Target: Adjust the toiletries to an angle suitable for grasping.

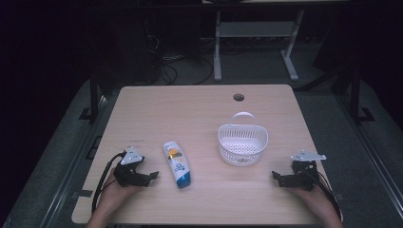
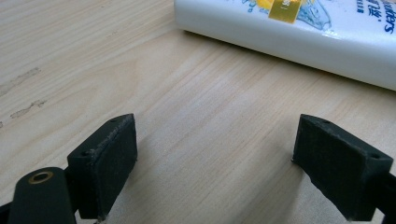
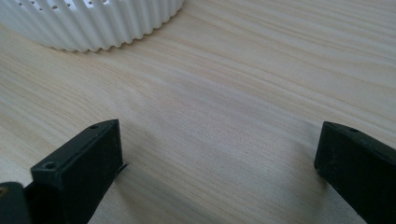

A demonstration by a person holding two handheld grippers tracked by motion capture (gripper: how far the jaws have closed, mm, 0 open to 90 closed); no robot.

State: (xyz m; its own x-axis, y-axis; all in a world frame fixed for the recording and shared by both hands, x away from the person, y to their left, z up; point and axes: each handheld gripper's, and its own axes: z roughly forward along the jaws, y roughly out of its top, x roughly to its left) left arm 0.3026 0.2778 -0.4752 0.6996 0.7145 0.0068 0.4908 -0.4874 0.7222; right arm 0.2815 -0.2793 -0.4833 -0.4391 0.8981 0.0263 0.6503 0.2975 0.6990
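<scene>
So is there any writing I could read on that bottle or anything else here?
"Shoulders", cut off at the frame edge: blue letters on the white bottle, left gripper view.
Blue Chinese characters above it: partly cropped, not readable.
Gold sticker: print too small.
Bottle label in the high view: blurred.
White basket, table: no text.

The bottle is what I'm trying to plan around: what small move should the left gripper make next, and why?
Probably ease the left gripper forward to straddle the bottle. Its jaws stand wide open with nothing but bare table between them, and the bottle lies flat just ahead in the left gripper view, untouched. The basket stands empty nearby.
</scene>
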